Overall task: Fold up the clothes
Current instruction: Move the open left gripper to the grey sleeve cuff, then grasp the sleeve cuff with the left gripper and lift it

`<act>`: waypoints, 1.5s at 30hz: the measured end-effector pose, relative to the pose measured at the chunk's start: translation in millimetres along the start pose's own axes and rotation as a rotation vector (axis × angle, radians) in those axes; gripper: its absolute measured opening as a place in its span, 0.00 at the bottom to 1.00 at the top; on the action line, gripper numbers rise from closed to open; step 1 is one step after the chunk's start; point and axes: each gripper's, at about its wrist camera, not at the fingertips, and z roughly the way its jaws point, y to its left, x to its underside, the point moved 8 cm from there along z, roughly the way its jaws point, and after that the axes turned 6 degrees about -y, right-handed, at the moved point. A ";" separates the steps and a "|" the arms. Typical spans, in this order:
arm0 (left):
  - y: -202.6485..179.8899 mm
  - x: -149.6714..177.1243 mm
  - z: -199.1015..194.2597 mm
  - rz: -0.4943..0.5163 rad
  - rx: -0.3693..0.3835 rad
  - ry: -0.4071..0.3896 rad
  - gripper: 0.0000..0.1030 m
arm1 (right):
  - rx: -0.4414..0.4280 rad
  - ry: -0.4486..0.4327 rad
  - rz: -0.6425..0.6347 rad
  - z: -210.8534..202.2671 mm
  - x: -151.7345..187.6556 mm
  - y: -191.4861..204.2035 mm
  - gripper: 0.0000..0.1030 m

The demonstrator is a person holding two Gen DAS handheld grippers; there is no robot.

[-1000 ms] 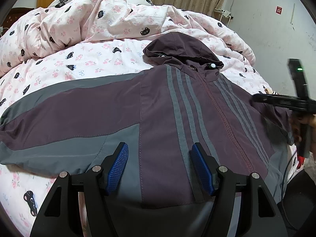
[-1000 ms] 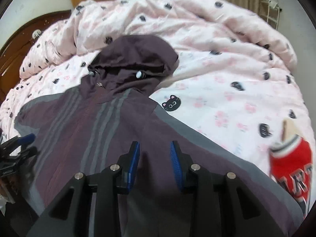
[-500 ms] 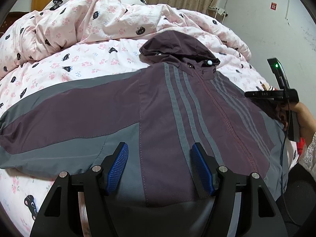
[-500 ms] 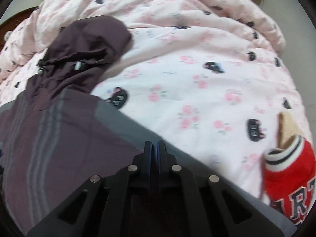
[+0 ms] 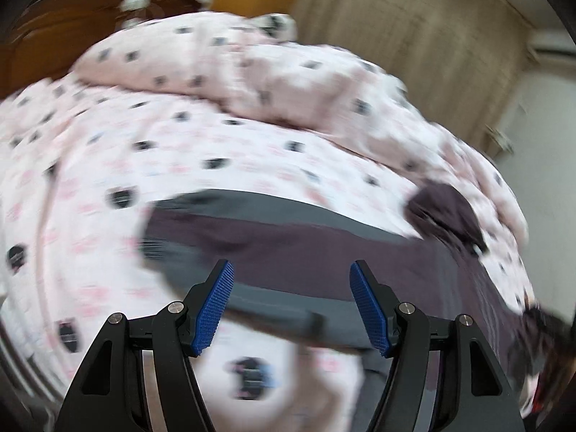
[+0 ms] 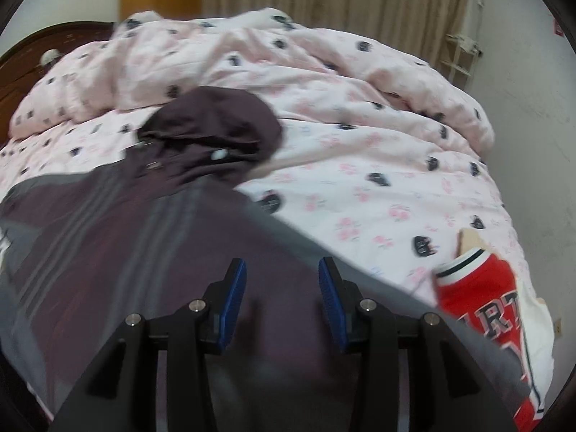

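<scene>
Your left gripper has its jaws spread wide with nothing between them; its blue pads are cross-hatched rubber. Just ahead of those jaws lies the jacket sleeve, smooth maroon fabric banded in grey, stretched flat across the bed. This view is blurred.

Your right gripper is parted moderately, also holding nothing. Beneath and ahead of its jaws spreads the jacket, with pale stripes and a rumpled hood farther out. To the right of the jaws sits a red knit garment with ribbed trim and white letters. The pink quilt is puffy and cat-printed.
</scene>
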 end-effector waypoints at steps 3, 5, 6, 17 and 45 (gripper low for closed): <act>27.0 1.6 -0.5 -0.072 -0.022 0.015 0.60 | -0.062 0.012 0.000 -8.3 12.4 22.7 0.42; 40.3 5.3 0.2 -0.116 -0.022 0.033 0.60 | -0.098 0.017 -0.001 -9.8 16.7 36.8 0.42; 45.8 7.1 0.8 -0.138 -0.019 0.041 0.60 | -0.116 0.019 -0.004 -9.8 18.5 44.5 0.42; 67.0 3.5 16.5 -0.311 0.046 0.057 0.61 | -0.255 0.029 -0.059 -9.9 35.0 98.7 0.59; 88.9 -10.4 41.6 -0.482 0.074 0.002 0.21 | -0.312 0.133 -0.107 13.9 66.1 124.4 0.83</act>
